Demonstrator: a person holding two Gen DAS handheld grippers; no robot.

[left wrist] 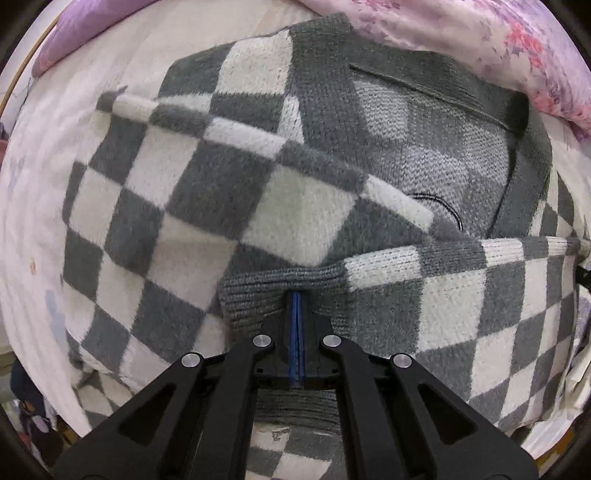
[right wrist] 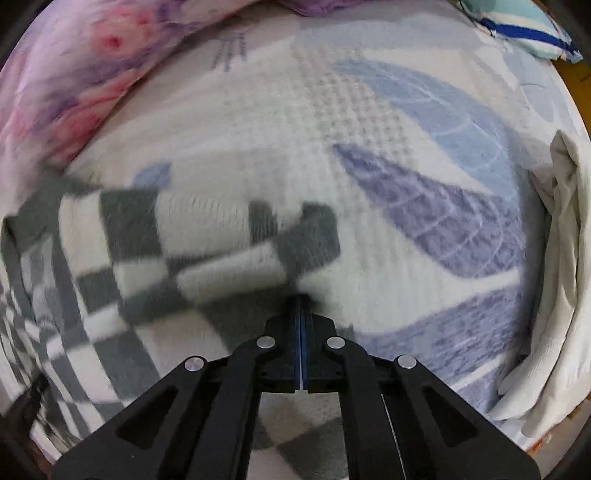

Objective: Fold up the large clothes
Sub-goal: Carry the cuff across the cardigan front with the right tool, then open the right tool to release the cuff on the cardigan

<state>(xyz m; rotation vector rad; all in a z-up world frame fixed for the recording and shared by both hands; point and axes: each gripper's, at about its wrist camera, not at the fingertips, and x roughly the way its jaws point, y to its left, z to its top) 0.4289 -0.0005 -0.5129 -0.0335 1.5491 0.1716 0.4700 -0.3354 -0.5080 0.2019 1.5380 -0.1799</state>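
Observation:
A grey-and-white checkered knit cardigan (left wrist: 207, 192) lies spread on the bed, its grey collar and inner side showing at the upper right. My left gripper (left wrist: 297, 295) is shut on the cardigan's grey ribbed hem, which bunches at the fingertips. In the right wrist view the cardigan (right wrist: 155, 266) is blurred and stretches from the left to my right gripper (right wrist: 302, 297), which is shut on a checkered edge of it held above the bedsheet.
The bed has a white sheet with blue leaf shapes (right wrist: 424, 177). A pink floral quilt (left wrist: 480, 48) lies along the far side and also shows in the right wrist view (right wrist: 74, 74). A white cloth (right wrist: 554, 295) lies at the right edge. A blue-striped pillow (right wrist: 524, 29) is far right.

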